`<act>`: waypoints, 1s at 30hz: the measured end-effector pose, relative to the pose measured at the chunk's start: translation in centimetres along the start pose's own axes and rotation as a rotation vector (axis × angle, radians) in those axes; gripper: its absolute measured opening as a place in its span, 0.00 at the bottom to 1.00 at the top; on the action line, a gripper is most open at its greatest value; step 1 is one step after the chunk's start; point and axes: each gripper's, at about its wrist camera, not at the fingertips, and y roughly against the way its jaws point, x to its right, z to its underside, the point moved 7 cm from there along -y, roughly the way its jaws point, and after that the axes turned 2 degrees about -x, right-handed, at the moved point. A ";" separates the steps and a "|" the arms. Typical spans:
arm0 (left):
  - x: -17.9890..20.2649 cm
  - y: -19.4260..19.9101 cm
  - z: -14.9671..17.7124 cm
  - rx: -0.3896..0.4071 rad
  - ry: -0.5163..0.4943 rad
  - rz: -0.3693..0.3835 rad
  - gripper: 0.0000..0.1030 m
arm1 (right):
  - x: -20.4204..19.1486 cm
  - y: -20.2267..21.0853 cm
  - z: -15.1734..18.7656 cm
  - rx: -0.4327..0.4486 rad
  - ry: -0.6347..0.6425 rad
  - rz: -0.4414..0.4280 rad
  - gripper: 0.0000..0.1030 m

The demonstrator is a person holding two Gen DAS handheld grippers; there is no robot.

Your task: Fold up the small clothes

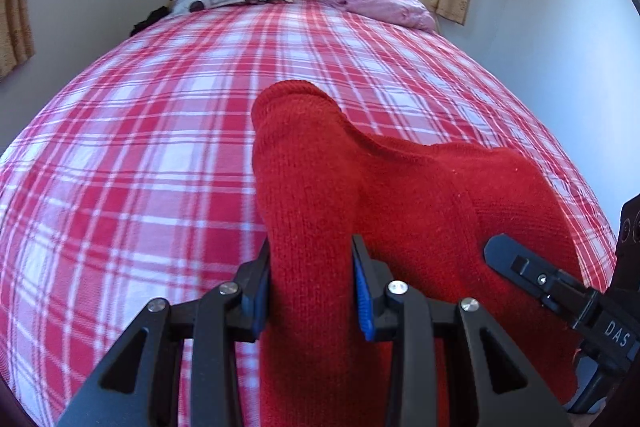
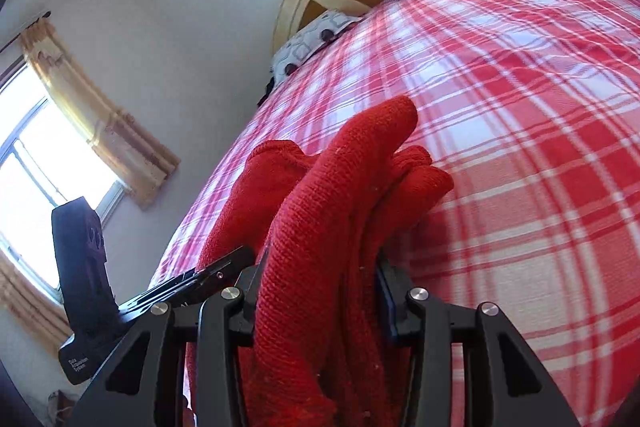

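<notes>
Knitwear like this red garment (image 1: 360, 187) is soft, light and floppy, and it hangs over the plaid bed (image 1: 140, 147) toward its foot. Your left gripper (image 1: 312, 279) and right gripper (image 2: 320, 291) each pinch a bunched fold; it looks layered, so grip edges, not the middle.
</notes>
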 end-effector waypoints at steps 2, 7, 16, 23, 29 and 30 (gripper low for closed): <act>-1.2 0.5 0.1 0.006 0.019 -0.005 0.35 | -1.2 -0.6 0.3 -0.010 0.019 -0.008 0.42; -4.7 1.7 0.4 0.023 0.054 -0.035 0.35 | -4.7 -2.4 1.3 -0.033 0.063 -0.036 0.42; -11.0 3.0 1.5 0.031 0.122 -0.115 0.35 | -9.7 -6.8 3.7 -0.110 0.116 -0.097 0.42; -16.2 4.0 1.7 0.046 0.174 -0.202 0.35 | -14.1 -11.3 4.9 -0.170 0.169 -0.176 0.42; -20.3 4.2 0.8 0.074 0.201 -0.282 0.35 | -17.5 -14.8 4.8 -0.167 0.249 -0.213 0.42; -20.8 4.1 0.7 0.078 0.199 -0.299 0.35 | -17.8 -15.7 4.7 -0.169 0.252 -0.219 0.42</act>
